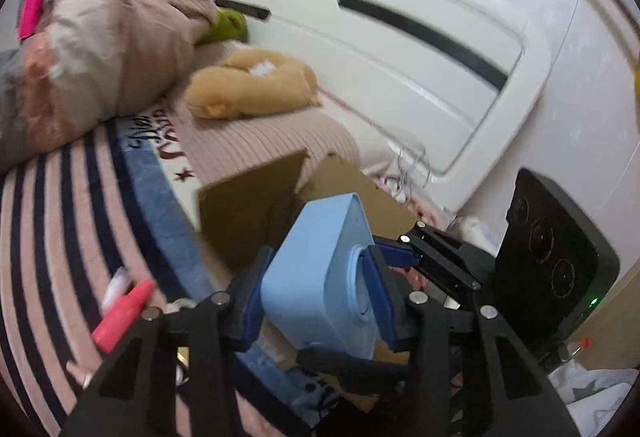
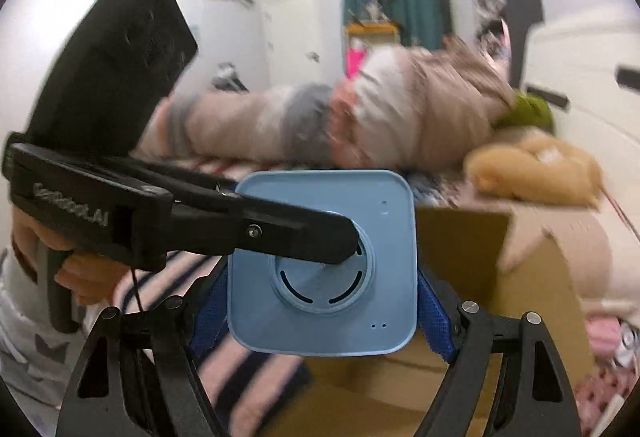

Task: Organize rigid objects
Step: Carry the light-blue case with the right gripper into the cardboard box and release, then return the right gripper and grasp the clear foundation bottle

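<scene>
A light-blue square plastic device [image 1: 316,269] with a round base ring is held in the air above an open cardboard box [image 1: 256,205] on the bed. My left gripper [image 1: 316,297] is shut on its two sides. In the right wrist view the device [image 2: 324,269] faces me base-first, and my right gripper [image 2: 320,301] clamps its left and right edges with blue pads [image 2: 434,313]. The left gripper's black finger reaches across from the left onto the base ring. The box [image 2: 532,277] sits behind and to the right.
A red pen-like object [image 1: 124,313] lies on the striped blanket [image 1: 52,221]. A tan plush toy [image 1: 252,85] and a heap of bedding [image 1: 108,53] lie farther up the bed. The white headboard [image 1: 400,49] stands at the right.
</scene>
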Tool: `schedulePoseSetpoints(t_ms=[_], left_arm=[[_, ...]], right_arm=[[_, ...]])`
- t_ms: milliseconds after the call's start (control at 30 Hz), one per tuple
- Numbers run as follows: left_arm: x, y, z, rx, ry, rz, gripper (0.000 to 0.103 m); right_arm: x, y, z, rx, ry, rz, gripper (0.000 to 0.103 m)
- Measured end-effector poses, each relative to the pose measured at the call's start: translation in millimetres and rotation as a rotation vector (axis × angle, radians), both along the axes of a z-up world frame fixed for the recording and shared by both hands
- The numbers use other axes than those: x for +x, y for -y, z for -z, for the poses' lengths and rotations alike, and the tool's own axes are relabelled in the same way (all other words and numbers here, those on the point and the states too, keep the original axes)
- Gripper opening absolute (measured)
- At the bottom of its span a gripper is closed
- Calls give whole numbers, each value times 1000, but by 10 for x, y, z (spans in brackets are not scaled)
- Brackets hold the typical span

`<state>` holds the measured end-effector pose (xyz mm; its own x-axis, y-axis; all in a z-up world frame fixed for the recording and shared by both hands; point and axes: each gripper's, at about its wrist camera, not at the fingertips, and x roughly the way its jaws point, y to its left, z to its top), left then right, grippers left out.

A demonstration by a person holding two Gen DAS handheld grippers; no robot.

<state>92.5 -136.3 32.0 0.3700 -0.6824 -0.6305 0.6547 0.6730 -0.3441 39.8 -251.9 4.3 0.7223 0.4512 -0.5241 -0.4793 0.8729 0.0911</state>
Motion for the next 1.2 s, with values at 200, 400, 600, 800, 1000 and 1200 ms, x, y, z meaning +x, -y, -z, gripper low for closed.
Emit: schedulePoseSetpoints(t_ms=[200,400,600,800,1000,1200], left_arm=[[259,428,208,91,-80,54,42],[255,579,318,196,-68,62,44],[220,388,229,194,-38,17,56],[86,-69,-24,136,35,-67,62],[-109,-870,-329,135,176,-276,71],[-216,-1798,-175,160,206,-496,74]], right_arm=[[308,348,200,-2,-170,37,79],[333,301,328,-85,-227,71,79],[214,246,279,-129,-196,103,86],[73,81,66,-148,-107,101,91],[-75,-438,-238,-153,20,66,94],[-38,-1184,-267,-60,-16,-115,97]])
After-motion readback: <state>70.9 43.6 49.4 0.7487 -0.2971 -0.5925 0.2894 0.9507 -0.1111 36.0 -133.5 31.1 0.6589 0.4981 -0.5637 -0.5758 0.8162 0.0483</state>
